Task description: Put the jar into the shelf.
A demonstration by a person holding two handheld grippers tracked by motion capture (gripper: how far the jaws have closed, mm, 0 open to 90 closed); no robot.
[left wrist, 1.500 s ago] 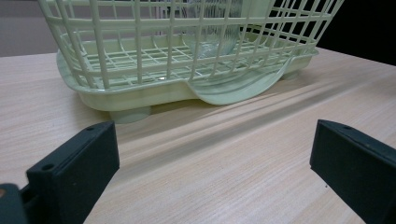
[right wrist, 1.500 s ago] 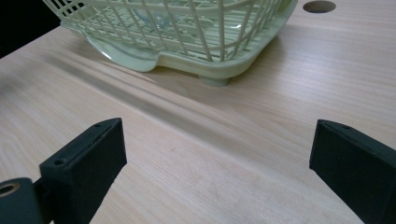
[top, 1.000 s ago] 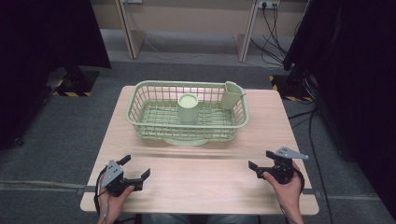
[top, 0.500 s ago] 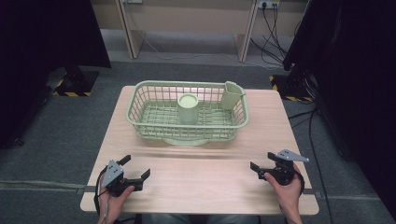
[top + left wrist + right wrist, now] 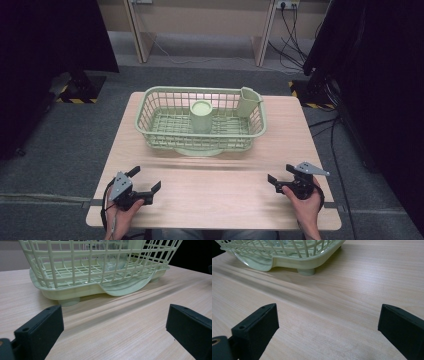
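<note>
A pale green dish basket (image 5: pixel 150 116) stands on a drip tray at the far middle of the wooden table (image 5: pixel 215 192). Inside it an upside-down green cup (image 5: pixel 201 116) sits in the middle, and a green cutlery holder (image 5: pixel 247 102) hangs at the right corner. My left gripper (image 5: pixel 146 180) rests near the front left edge, open and empty, facing the basket (image 5: pixel 62 270). My right gripper (image 5: pixel 280 178) rests near the front right edge, also open and empty, with the basket's corner (image 5: pixel 294 255) ahead of it. In the left gripper view the cup (image 5: pixel 112 257) looks like ribbed glass through the mesh.
Bare wood lies between the grippers and the basket. Around the table is grey carpet, with black curtains (image 5: pixel 45 50) at both sides, table legs and cables (image 5: pixel 295 30) at the back, and yellow-black taped bases (image 5: pixel 75 92) on the floor.
Both grippers have stayed almost in place; the right one has shifted very slightly. Nothing else moved.
</note>
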